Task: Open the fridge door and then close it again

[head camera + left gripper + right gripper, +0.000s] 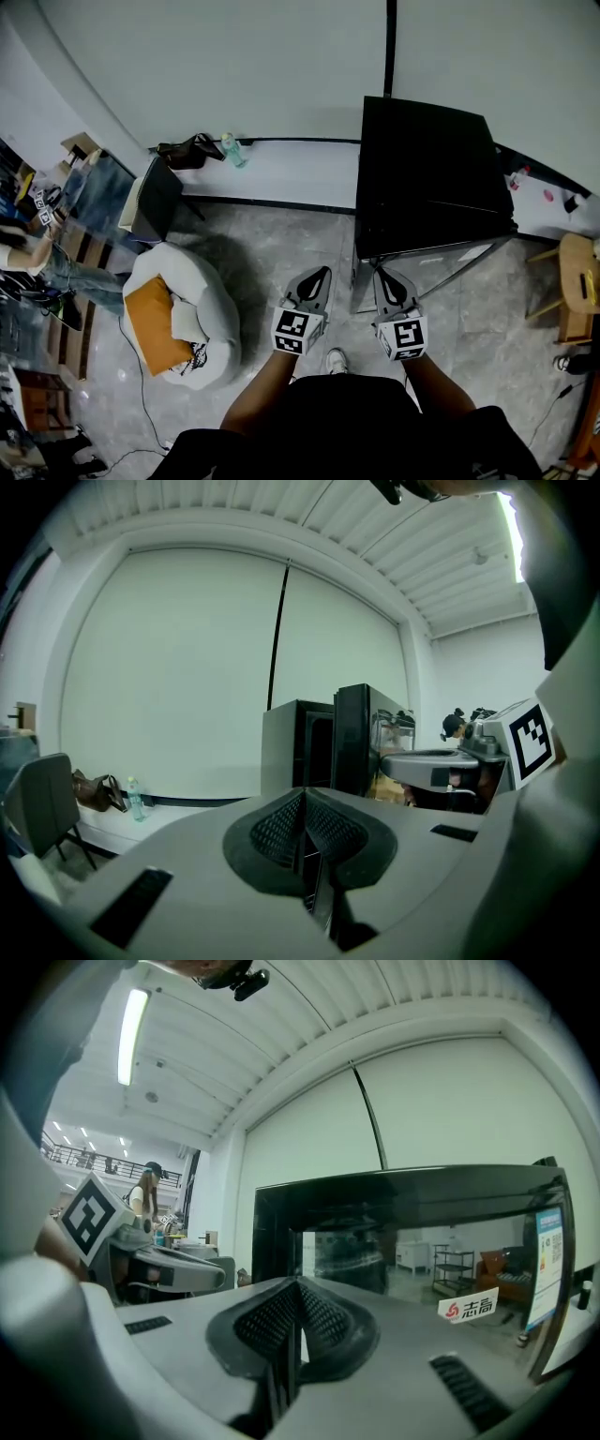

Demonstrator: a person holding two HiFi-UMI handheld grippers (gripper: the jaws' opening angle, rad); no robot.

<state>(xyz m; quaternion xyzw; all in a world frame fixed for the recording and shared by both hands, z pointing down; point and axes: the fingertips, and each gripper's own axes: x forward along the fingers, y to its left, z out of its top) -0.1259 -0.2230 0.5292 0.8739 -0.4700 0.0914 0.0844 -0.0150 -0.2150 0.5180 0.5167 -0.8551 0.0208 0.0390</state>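
Head view: the fridge [427, 173] stands just ahead, its door [422, 267] seemingly ajar. A careless shove could slam it or skid off the glossy front. The left claw [316, 279] and right claw [392, 284] reach forward side by side.

Left gripper view: the left claw is pressed together, empty.

Right gripper view: the right claw is likewise together and empty, facing the door.

fridge [427, 178]: black, glossy, door front mirror-like | floor [272, 248]: grey stone-look tiles, polished sheen | beanbag [214, 314]: white cloth, matt | cushion [155, 328]: orange cloth | stool [574, 272]: pale wood | left gripper [318, 276], right gripper [393, 279]: smooth matt grey plastic; pads [279, 829] black, ribbed
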